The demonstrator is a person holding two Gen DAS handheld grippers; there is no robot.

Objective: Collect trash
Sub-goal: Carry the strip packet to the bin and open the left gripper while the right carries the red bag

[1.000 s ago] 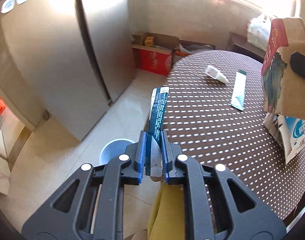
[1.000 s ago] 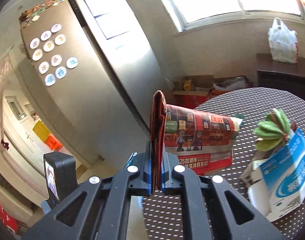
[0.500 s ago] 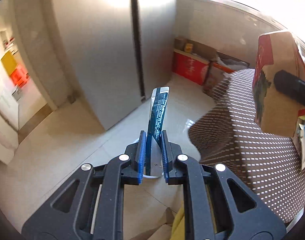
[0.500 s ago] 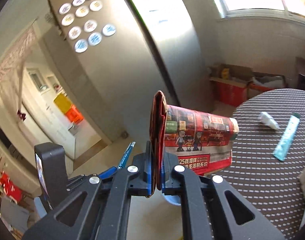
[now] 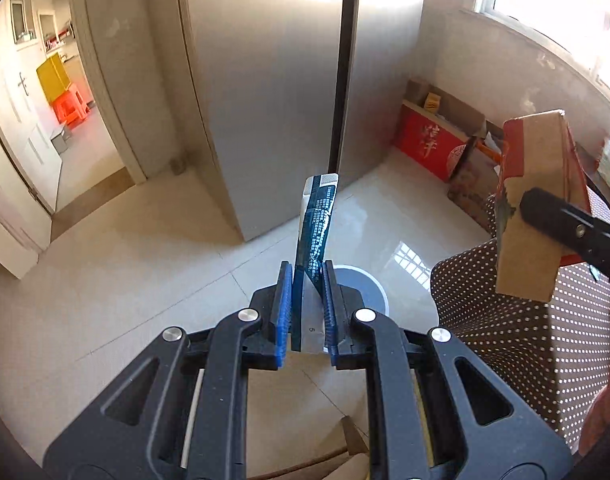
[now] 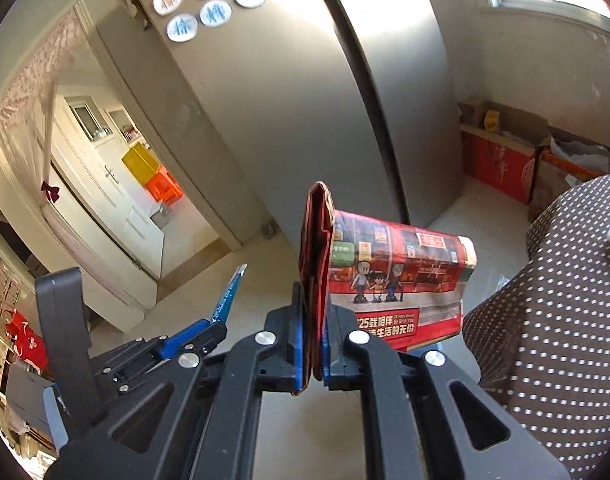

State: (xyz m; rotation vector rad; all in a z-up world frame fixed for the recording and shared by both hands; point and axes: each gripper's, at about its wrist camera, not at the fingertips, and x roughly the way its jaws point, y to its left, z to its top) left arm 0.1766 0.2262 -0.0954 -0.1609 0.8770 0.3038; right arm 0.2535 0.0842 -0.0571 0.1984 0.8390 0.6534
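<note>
While jaws grip wrapper (image 5: 316, 224) and carton (image 6: 389, 284) — pale glossy tiles (image 5: 145, 264), steel fridge (image 5: 265, 80).

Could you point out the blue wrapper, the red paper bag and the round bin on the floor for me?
blue wrapper (image 5: 317, 228): left wrist view, its printed middle.
red paper bag (image 6: 397, 276): right wrist view, its printed side.
round bin (image 5: 365, 288): left wrist view, its rim's right part.

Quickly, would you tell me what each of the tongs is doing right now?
Left tongs: shut on the blue wrapper.
Right tongs: shut on the red paper bag.
</note>
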